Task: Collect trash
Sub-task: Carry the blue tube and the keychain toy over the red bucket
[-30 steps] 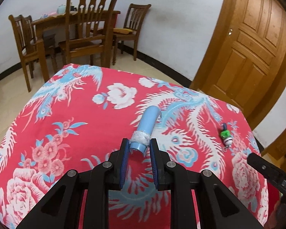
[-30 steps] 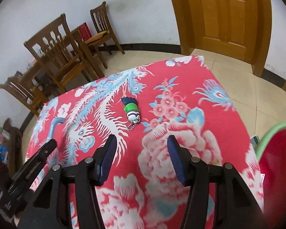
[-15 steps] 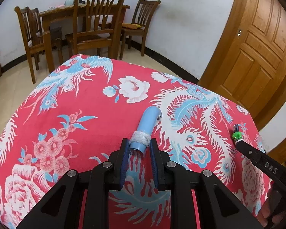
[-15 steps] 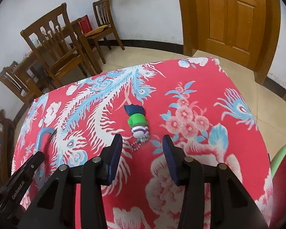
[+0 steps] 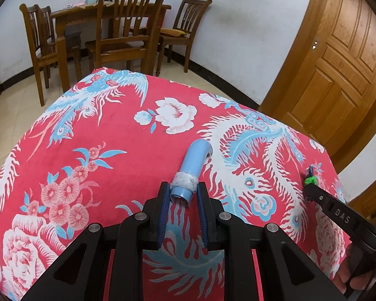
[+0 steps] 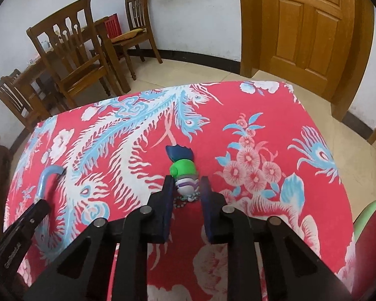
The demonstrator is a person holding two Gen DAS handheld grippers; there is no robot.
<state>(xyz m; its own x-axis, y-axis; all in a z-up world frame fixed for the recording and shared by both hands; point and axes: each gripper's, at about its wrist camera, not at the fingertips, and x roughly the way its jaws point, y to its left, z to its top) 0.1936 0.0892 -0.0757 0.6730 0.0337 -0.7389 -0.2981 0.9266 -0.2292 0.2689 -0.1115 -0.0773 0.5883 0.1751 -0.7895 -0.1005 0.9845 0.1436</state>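
Red cloth (image 5: 127, 155) with blue-white phoenixes; pale-blue tube (image 5: 193, 160); green-purple keychain toy (image 6: 184, 173).

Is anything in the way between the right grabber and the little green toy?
No. The right gripper is closing with the green toy already between its jaws, its bead chain just below on the red cloth.

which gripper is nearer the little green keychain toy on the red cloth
Right. The right gripper has its fingers on either side of the green keychain toy, closing on it. The left gripper is off to the side, clamped on the blue tube.
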